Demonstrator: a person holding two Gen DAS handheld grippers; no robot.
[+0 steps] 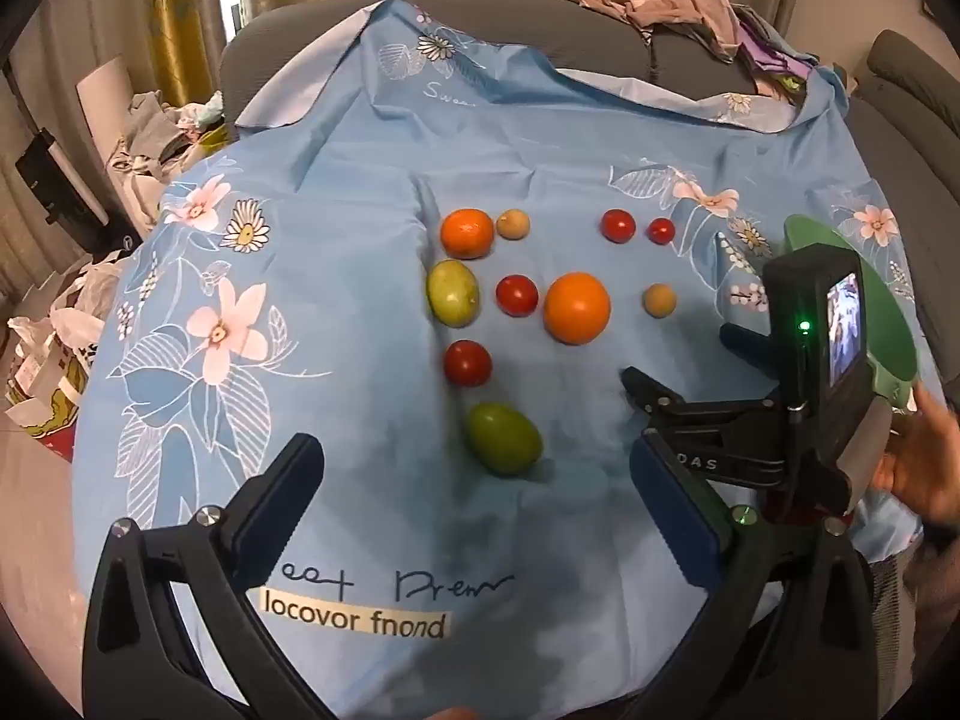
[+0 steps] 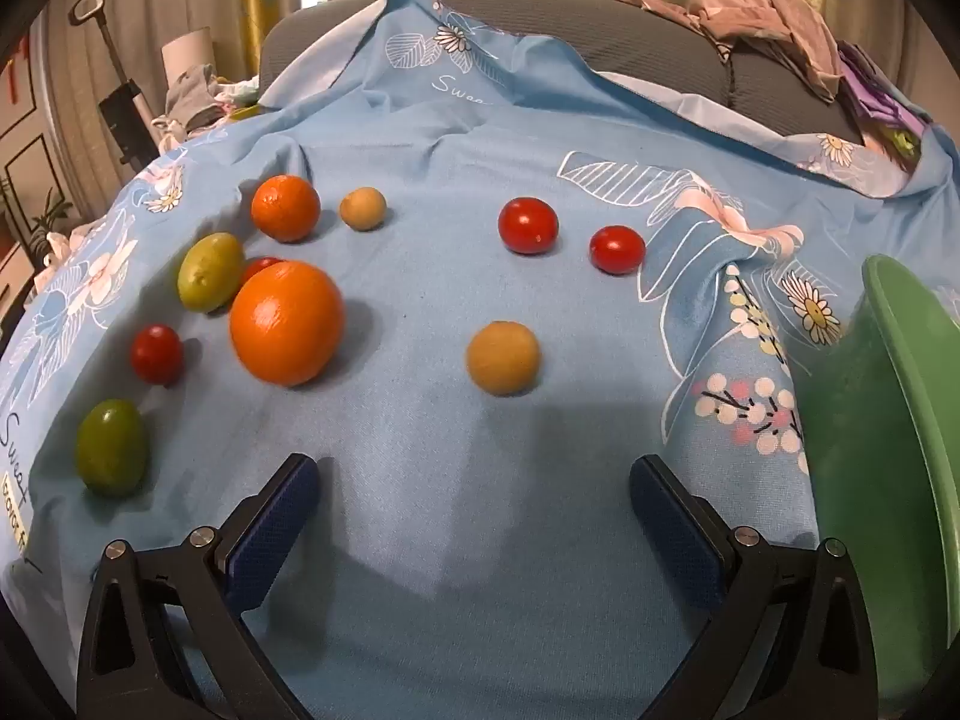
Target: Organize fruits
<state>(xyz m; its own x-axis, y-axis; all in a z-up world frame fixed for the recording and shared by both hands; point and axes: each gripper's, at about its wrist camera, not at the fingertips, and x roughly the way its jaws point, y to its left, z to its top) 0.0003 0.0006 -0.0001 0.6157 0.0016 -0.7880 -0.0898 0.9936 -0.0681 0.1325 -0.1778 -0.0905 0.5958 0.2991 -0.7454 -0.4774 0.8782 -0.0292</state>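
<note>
Near the blue cloth's [image 2: 480,450] middle, the brown fruit [image 2: 503,357], seemingly light and roll-prone, is being faced by the spread, empty right claw [image 2: 474,516]; its widest girth is being favoured for gripping.

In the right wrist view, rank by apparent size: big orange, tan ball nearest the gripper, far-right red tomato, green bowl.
1. green bowl, partly cropped by the frame edge
2. big orange
3. tan ball
4. far-right red tomato

The tomato lies farther away, so its true size against the ball is unsure.
</note>
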